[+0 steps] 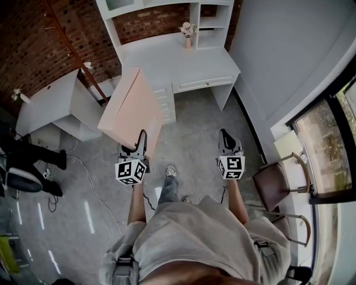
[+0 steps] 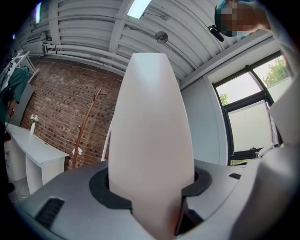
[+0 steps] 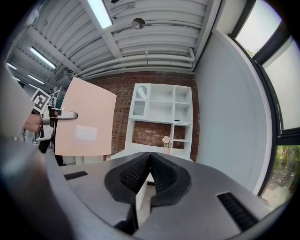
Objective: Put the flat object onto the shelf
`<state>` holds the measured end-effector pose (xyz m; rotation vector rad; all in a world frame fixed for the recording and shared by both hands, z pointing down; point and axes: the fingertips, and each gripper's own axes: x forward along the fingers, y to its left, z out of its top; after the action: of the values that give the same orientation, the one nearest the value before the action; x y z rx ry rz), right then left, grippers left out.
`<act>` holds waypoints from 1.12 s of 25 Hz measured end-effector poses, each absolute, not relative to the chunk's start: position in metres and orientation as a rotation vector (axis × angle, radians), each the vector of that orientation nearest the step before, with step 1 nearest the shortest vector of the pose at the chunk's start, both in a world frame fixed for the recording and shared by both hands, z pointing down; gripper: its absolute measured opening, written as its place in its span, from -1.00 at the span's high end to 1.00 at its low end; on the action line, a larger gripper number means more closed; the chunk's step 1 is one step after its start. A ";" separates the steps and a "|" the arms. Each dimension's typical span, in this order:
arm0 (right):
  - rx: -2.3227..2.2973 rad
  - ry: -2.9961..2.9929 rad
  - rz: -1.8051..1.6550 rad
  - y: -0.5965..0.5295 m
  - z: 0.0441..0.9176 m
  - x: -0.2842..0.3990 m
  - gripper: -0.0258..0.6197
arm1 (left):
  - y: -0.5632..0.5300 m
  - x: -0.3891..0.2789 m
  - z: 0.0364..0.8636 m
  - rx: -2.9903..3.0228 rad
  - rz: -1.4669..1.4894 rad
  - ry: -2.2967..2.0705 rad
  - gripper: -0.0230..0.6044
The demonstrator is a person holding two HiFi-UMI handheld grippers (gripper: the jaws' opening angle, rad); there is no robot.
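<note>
A large flat pale-pink board (image 1: 133, 106) is held tilted above the floor, with my left gripper (image 1: 140, 142) shut on its near edge. In the left gripper view the board (image 2: 150, 136) rises edge-on from between the jaws and fills the middle. My right gripper (image 1: 225, 136) hangs to the right, apart from the board, shut with nothing in it. From the right gripper view I see the board (image 3: 84, 124) at the left, the left gripper (image 3: 65, 114) clamped on it, and the white shelf unit (image 3: 161, 115) ahead. The shelf (image 1: 208, 16) stands on a white desk (image 1: 178, 61).
A small vase of flowers (image 1: 187, 30) stands on the desk by the shelf. Another white desk (image 1: 50, 106) is at the left, with a person's legs (image 1: 33, 158) beside it. Two chairs (image 1: 275, 183) stand by the window at the right. A wooden coat stand (image 1: 72, 50) leans against the brick wall.
</note>
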<state>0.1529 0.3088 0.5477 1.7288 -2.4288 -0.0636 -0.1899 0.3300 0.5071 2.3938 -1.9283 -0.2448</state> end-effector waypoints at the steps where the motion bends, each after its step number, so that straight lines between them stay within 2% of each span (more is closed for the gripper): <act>1: 1.730 -2.423 -0.067 0.304 0.549 0.152 0.83 | 0.324 -0.191 0.509 2.396 -0.248 -1.924 0.06; 28: 1.820 -2.336 -0.136 0.070 0.520 0.096 0.83 | 0.060 -0.240 0.496 2.471 -0.313 -1.795 0.06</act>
<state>0.0963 0.0699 0.5195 1.8204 -2.3358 -0.1357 -0.2397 0.0599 0.4962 2.4705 -1.7949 -0.3126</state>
